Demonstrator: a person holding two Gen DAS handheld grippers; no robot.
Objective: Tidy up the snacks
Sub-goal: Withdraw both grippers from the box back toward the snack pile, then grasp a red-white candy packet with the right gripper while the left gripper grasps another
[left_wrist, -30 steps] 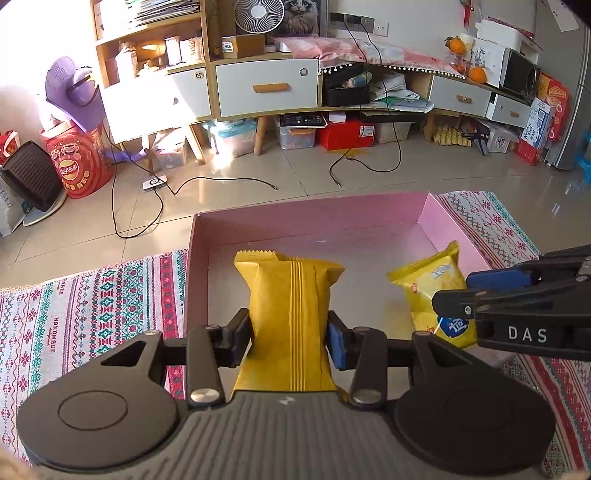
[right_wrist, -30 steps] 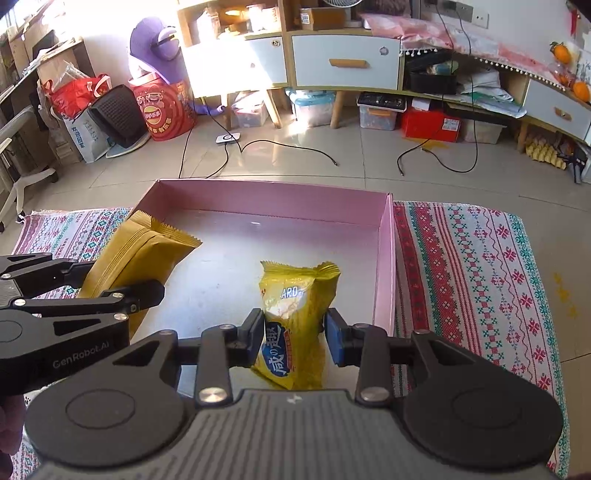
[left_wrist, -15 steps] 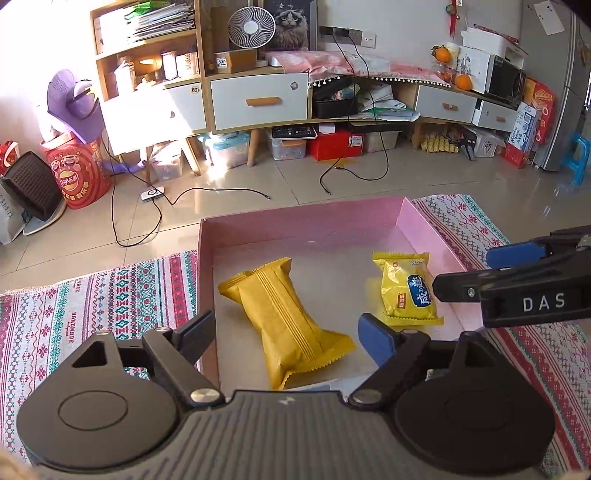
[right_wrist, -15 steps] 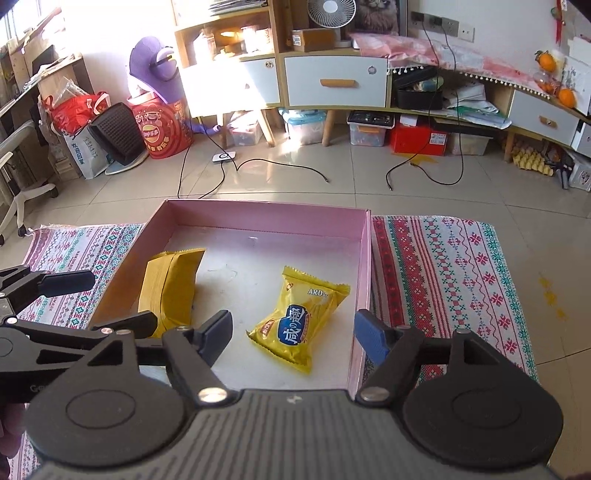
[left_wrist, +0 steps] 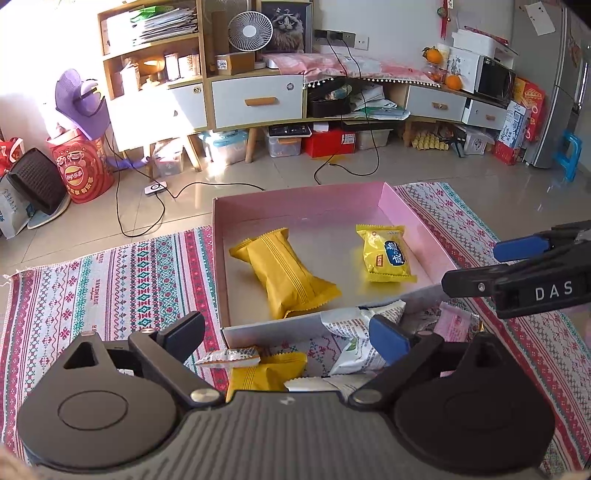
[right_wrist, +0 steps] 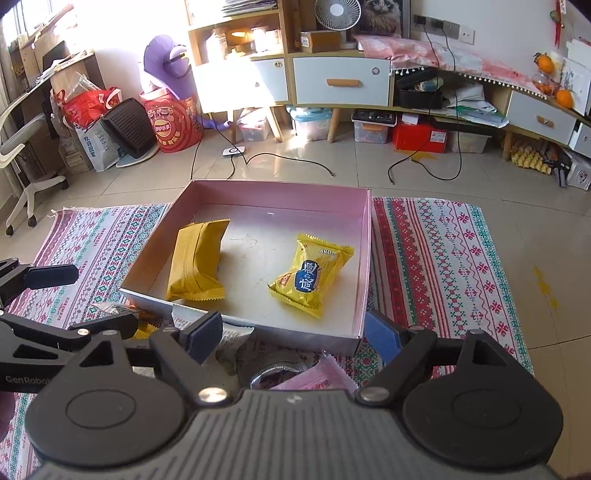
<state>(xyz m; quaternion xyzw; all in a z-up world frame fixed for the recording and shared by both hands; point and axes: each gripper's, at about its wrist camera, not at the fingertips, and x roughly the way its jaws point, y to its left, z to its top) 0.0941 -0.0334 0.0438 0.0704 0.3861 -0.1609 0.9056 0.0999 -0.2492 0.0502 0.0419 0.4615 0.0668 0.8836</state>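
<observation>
Patterned woven mat point(left_wrist: 122, 280) holds shallow pink cardboard box point(left_wrist: 402, 206) with two yellow packets at 10 and 2 o'clock; both claws wide, empty; loose wrapped snacks point(left_wrist: 354, 332) at 6 remain.

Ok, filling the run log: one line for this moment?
left gripper: open | right gripper: open | pink box: two yellow packets inside | loose snacks: on mat

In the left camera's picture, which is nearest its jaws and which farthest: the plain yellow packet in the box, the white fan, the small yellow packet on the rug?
1. Small yellow packet, on the rug, just ahead.
2. Plain yellow packet, lying in the pink box.
3. White fan, on the far cabinet.
</observation>
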